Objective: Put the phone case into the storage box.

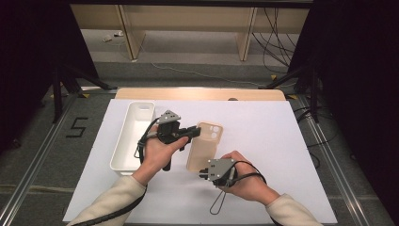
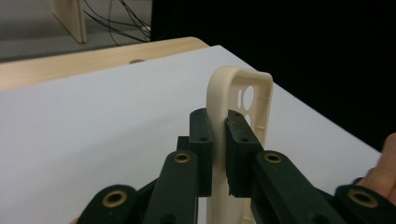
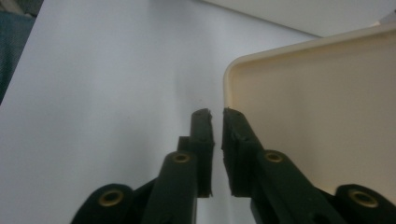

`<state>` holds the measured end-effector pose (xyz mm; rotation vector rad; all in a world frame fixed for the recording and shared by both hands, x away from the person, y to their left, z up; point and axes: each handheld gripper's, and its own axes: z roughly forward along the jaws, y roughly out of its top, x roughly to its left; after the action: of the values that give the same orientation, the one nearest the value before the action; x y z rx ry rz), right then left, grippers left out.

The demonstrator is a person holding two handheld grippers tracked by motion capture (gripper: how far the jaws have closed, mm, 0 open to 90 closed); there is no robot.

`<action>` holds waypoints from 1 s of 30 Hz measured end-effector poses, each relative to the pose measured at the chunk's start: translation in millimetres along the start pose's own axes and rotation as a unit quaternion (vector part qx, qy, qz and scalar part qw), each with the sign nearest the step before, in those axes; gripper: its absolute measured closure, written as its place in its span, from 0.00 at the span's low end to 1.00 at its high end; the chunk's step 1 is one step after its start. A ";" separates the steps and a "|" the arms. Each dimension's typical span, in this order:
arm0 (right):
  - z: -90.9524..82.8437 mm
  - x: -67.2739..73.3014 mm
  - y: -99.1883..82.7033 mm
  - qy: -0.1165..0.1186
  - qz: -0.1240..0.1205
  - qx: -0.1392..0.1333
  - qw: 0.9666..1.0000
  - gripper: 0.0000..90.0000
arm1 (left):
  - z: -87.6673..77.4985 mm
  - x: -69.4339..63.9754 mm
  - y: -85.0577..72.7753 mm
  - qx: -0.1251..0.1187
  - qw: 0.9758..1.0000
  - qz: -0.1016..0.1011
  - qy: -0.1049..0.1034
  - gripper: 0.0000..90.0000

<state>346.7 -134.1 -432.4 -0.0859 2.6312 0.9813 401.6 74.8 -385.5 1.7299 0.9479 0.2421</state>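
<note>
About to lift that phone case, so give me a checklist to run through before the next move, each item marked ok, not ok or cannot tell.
1. Left gripper clamped on the phone case: ok, its pads pinch the case's side wall.
2. Right gripper gripping the case: not ok, a thin gap shows between its jaws with nothing in it, and the case edge lies just beside them.
3. Case clear of the white tray: ok, the two lie apart in the high view.
4. Tray free to receive the case: ok, its inside looks bare.
5. Case lifted off the white sheet: cannot tell.
</note>
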 end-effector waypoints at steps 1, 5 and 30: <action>-1.7 -1.2 -0.7 -0.003 0.010 -0.005 1.000 0.85 | -0.7 1.1 0.1 -0.003 1.000 -0.005 -0.001 0.92; -7.0 -6.6 -3.6 -0.021 0.043 -0.019 0.999 0.72 | -3.9 3.7 1.2 -0.008 1.000 0.013 0.012 0.92; -36.8 -12.0 -24.9 -0.051 0.187 -0.129 0.973 0.27 | -41.3 10.5 14.8 -0.051 0.998 0.023 0.030 0.91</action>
<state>351.7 -177.5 -418.0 0.4035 2.4585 1.4062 391.3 110.4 -359.6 1.6598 0.9239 0.3696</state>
